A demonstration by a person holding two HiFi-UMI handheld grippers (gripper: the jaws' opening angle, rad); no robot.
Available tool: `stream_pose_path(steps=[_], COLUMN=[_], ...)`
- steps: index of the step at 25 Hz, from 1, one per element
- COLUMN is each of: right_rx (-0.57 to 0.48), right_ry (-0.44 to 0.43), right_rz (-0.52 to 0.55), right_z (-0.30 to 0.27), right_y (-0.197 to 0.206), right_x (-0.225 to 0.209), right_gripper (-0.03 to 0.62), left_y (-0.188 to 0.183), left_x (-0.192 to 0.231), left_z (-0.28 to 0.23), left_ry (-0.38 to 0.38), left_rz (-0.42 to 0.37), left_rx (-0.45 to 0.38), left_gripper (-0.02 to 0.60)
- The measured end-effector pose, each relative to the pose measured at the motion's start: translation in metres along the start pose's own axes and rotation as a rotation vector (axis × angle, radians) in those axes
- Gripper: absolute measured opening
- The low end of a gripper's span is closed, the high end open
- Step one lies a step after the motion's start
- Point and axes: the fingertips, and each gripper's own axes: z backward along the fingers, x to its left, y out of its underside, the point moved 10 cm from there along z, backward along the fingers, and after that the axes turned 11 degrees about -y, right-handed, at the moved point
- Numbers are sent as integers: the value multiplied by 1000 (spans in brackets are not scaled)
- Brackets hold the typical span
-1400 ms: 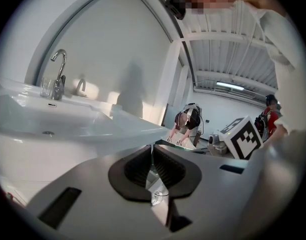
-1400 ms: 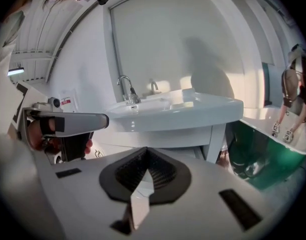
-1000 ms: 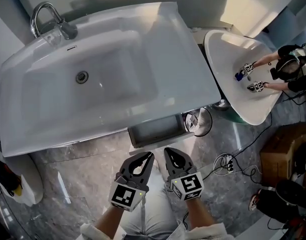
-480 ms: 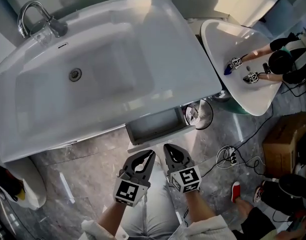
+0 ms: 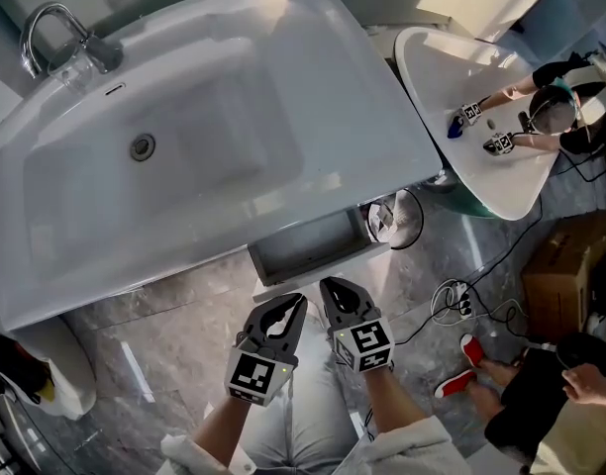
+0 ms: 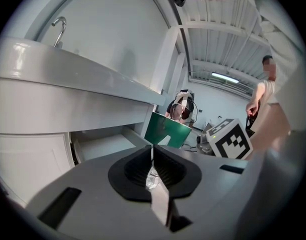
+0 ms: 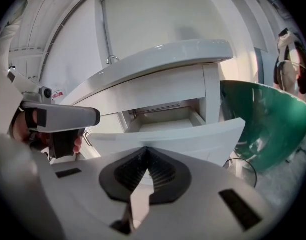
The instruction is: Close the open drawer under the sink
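If pushed at one corner only, could rack the drawer on its runners and jam it half-shut. That is a judgement, not something seen. If contacted too high, could ride over the front panel's top edge and drop into the open box. If shoved too hard, could slam and bounce back out. Also worth watching the round wire-rimmed bin just beside the drawer's right corner, since it could get clipped on a wide approach.

Left tool: closed, tips together, nothing clamped. Right tool: same, tips together on nothing. Held side by side, low over the marble floor, both aimed at the cabinet.

Drawer: pulled out from under the front right part of the sink, apparently empty, front panel facing the tools. Sits just ahead of both tips, with no contact apparent. In the right gripper view, drawer fills the space dead ahead, just above the closed tips. In the left gripper view, drawer lies ahead and off to the left.

Best guess for next move: flat push at mid-panel, both tools together.
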Motion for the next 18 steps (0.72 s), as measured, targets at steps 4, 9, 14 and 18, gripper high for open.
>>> stream_pose_path(steps=[4,9,14,18], right_rx=[-17,-38,-47,-60], right_ry=[14,25,30,41], right_rz=[-19,-28,-20,-27], right_z=[0,-2,-2,-6], right_y=[0,-1,-2,-6], right_x=[2,3,4,3], right_gripper=[10,10,10,9], left_y=[-1,0,0,-1], left_x=[3,8,10,12], left_z=[0,0,0,0], left_ry=[2,1,4,5], left_rz=[4,9,8,8], left_rx=[0,4,4,0], left_gripper=[25,25,25,25])
